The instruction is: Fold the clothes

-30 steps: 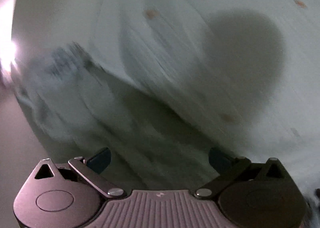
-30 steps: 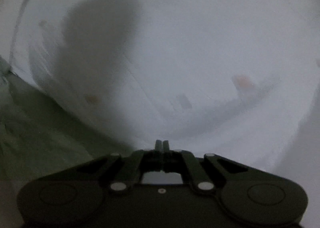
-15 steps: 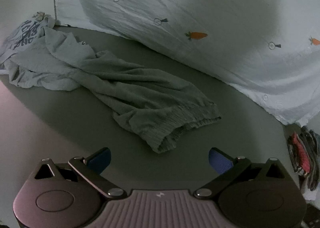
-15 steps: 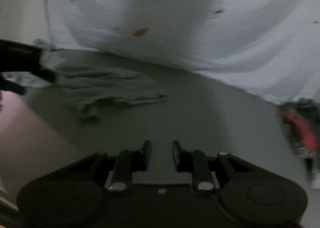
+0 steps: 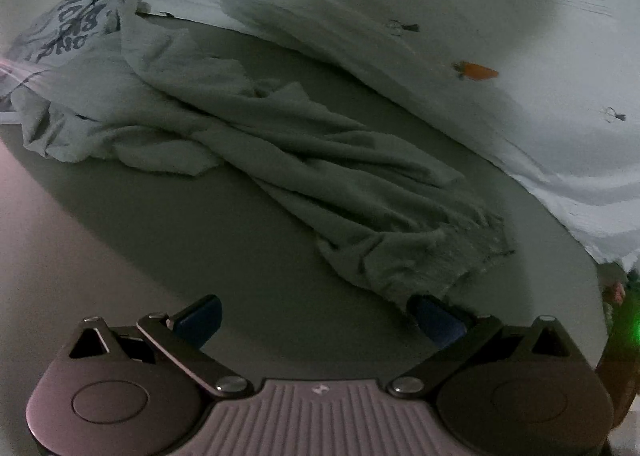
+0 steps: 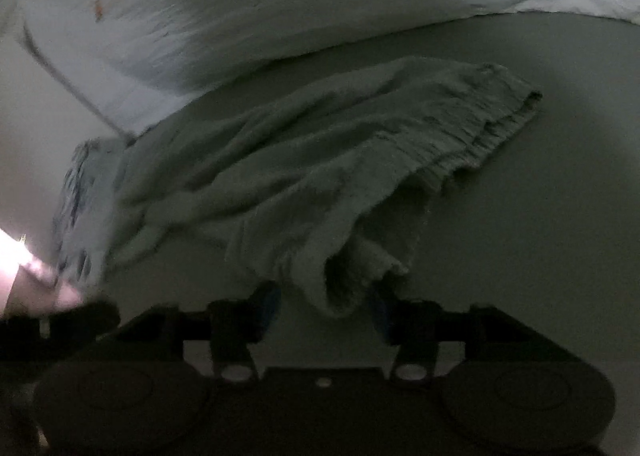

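**Both tongs open at the hem of a crumpled garment**

The right gripper [image 6: 324, 308] has just been opening; its jaws stand apart with a drooping fold of the grey-green garment [image 6: 320, 176] hanging between them, the pads not yet pressing on it. The left gripper [image 5: 316, 316] is wide open and holds nothing; its right-hand pad [image 5: 436, 320] sits just at the edge of the garment's [image 5: 320, 160] gathered hem.

This looks like the reach-and-grasp step, with folding itself not begun: the garment lies bunched and twisted on the grey surface [image 5: 200, 248], trailing away from both tongs toward a printed cloth [image 5: 68, 32], just beside a white carrot-patterned sheet [image 5: 520, 104]. Next, each tong probably needs to close on a hem corner, then lift and spread the fabric flat.
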Motion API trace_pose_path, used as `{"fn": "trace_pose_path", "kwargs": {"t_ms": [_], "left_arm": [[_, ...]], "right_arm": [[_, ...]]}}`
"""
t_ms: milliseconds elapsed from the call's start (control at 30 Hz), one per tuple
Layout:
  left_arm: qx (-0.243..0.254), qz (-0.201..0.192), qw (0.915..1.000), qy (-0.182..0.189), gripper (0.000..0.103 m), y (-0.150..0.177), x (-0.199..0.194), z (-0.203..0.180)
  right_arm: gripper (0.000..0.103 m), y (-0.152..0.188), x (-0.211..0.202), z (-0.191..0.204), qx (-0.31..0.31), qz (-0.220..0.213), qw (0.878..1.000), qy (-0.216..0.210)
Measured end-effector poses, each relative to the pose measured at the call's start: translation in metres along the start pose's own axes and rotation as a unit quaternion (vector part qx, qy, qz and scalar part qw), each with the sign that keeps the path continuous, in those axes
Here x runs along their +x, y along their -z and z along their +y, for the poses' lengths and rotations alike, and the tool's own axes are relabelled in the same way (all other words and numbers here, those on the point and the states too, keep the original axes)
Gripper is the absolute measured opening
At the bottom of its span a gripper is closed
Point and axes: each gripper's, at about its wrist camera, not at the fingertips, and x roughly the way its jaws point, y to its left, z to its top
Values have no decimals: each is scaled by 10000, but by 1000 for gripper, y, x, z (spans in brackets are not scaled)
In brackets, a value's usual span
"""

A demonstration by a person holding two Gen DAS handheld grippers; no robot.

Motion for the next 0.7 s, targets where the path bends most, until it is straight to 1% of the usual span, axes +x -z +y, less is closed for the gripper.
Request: {"fn": "trace_pose_path", "kwargs": {"t_ms": [33,100,133,167,200,233,300,367,400,467,500,533,567,600,700], "left_arm": [[-31,-8,10000,11,103,-1,3,4],[-156,19,9999,20,103,-4,10,11],[-211,40,9998,20,103,-5,13,14],[-243,58,9997,23,103,-6,15,16],[-254,69,9997,29,103,-9,18,17],[-232,63,9997,39,103,-12,19,17],[-169,40,9998,62,103,-19,20,16],[-100,10,9998,163,103,-29,19,15],[-74,2,9997,227,103,-34,20,14],[25,-4,9993,360,103,-41,21,10],[88,-5,9990,429,103,-44,22,6],[152,-4,9987,492,103,-47,23,3],[219,3,9983,536,103,-48,25,-1],[294,28,9979,583,103,-49,27,-7],[473,158,9960,739,103,-46,35,-28]], "right_arm": [[59,-3,7,2,68,-52,9999,60],[34,-8,20,2,218,42,9997,120],[1,-8,19,-1,289,122,9995,92],[2,-9,16,-4,357,142,9993,30],[1,-9,10,-5,357,66,9993,21],[1,-10,-4,-5,254,-6,9996,147],[1,-9,-40,-6,33,-66,9986,523],[0,0,-87,-21,20,-119,9965,822],[0,8,-110,-32,48,-125,9937,1116],[0,28,-155,-63,76,-46,9787,2053],[0,39,-178,-85,276,13,9677,2504],[0,52,-201,-108,618,38,9535,2951],[0,61,-221,-125,912,57,9408,3265],[0,67,-239,-136,1167,18,9318,3436],[3,74,-277,-138,1564,-409,9244,3455]]}}
